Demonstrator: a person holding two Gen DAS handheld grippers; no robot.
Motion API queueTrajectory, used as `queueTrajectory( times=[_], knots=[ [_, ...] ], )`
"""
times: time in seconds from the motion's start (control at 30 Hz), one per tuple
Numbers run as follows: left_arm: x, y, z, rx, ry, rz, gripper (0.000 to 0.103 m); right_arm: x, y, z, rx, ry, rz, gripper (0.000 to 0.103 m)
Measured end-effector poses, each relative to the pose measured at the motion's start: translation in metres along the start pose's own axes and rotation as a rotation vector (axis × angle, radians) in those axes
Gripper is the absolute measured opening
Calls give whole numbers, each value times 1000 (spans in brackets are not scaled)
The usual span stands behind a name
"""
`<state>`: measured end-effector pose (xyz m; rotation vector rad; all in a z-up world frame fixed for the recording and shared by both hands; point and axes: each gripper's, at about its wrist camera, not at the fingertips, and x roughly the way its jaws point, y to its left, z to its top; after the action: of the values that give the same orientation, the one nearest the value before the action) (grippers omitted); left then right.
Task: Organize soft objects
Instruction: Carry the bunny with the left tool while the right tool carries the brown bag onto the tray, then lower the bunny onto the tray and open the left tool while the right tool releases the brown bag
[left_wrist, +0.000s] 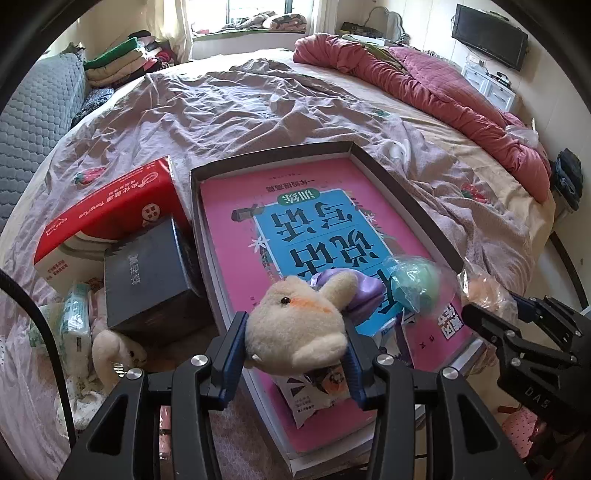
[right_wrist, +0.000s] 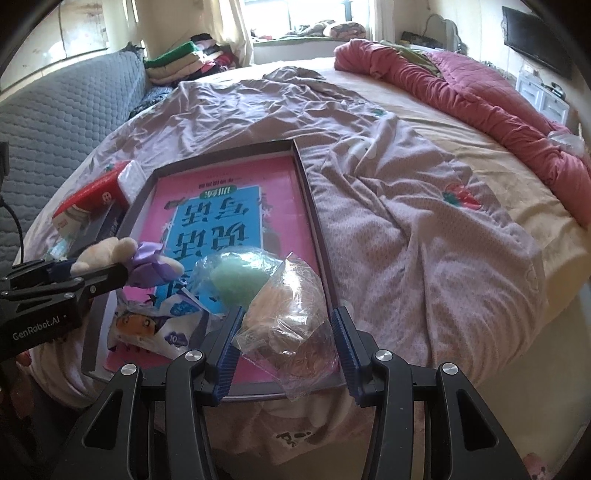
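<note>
A cream plush bunny (left_wrist: 295, 325) sits squeezed between the blue pads of my left gripper (left_wrist: 295, 343), just above the near end of a shallow grey box (left_wrist: 406, 195) lined with a pink book. In the box lie a purple soft toy (left_wrist: 364, 295) and a green ball in plastic (left_wrist: 415, 284). My right gripper (right_wrist: 288, 321) is shut on a clear bag with a peach plush (right_wrist: 284, 310) over the box's near right corner (right_wrist: 314, 206). In the right wrist view the left gripper (right_wrist: 74, 269) and bunny (right_wrist: 107, 251) show at the left.
Left of the box stand a red tissue box (left_wrist: 110, 214) and a dark box (left_wrist: 147, 273), with a white plush (left_wrist: 114, 350) and tissue pack (left_wrist: 75, 325) below them. A snack packet (left_wrist: 317, 391) lies in the box. A pink quilt (left_wrist: 443, 92) is bunched at the far right.
</note>
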<state>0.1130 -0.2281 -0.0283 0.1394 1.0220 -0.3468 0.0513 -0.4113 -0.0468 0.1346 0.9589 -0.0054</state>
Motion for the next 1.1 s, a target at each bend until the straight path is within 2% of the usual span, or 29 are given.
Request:
queueTrajectory(
  times=[0.37, 0.57, 0.87, 1.1],
  knots=[
    [12, 0, 3, -4, 18, -1, 46, 18, 15, -3, -33, 18, -9, 50],
    [17, 0, 7, -11, 22, -4, 47, 26, 31, -4, -101, 22, -36, 50],
    [20, -1, 10, -14, 39, -20, 47, 27, 38, -2, -123, 27, -22, 50],
    [19, -2, 10, -13, 40, -33, 47, 23, 39, -1, -123, 20, -15, 59]
  ],
)
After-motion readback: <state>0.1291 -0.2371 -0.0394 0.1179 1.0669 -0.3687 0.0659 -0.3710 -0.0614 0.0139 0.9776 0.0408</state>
